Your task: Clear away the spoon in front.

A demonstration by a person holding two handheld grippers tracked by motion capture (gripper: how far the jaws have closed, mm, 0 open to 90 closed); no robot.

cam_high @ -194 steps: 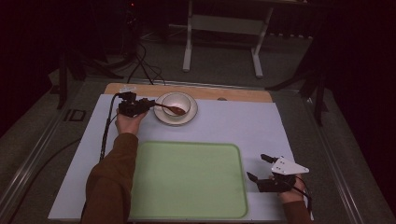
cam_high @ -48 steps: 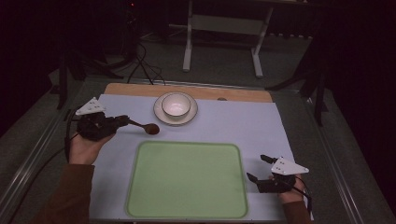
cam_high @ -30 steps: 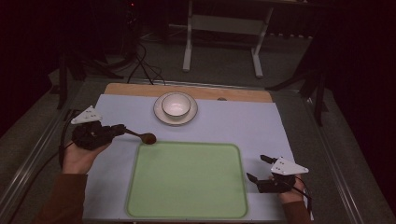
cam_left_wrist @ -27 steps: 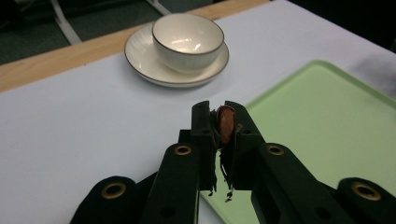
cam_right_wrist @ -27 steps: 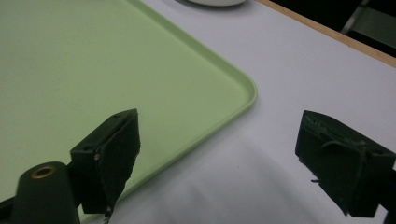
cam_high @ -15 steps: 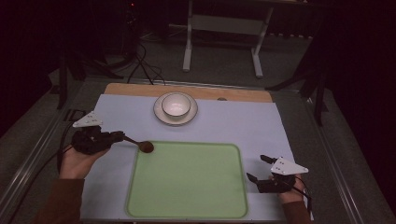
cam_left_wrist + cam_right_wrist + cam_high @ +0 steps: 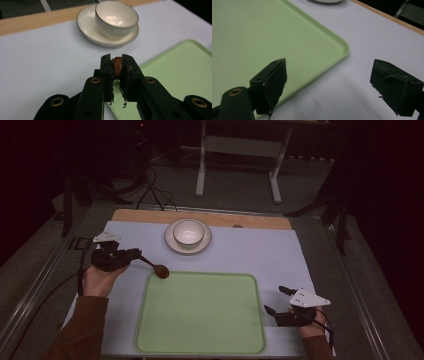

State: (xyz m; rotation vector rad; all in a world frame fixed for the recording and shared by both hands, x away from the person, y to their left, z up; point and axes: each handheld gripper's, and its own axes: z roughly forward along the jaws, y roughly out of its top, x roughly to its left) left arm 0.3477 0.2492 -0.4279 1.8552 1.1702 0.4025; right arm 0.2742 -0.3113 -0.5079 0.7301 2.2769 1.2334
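High view: table [image 7: 280,255] w/ pale cover; bare wooden strip along far edge. Green tray [image 7: 200,312] centred at near side, raised rim, interior bare. White bowl [image 7: 188,232] seated on saucer [image 7: 172,245] at far-centre, well apart from tray's far rim; open cover between them.

Left claw [image 7: 134,255] at table's left, held by left hand [image 7: 97,280], clenched on handle of brown spoon [image 7: 161,270]. Spoon head at tray's far-left corner, just outside rim; touching cover or not: cannot tell. Left gripper view: spoon [image 7: 117,66] pinched between both jaws, bowl [image 7: 116,17] and saucer [image 7: 87,27] ahead, tray [image 7: 180,72] edge to right, broad bare cover to left.

Right claw [image 7: 277,301] near table's near-right corner, just beside tray's right rim, jaws spread wide, nothing between. Right gripper view: tray [image 7: 287,32] rounded corner lies between left jaw and right jaw; free cover to right up to wooden edge.

Cable [image 7: 45,295] trails off left side from left claw.
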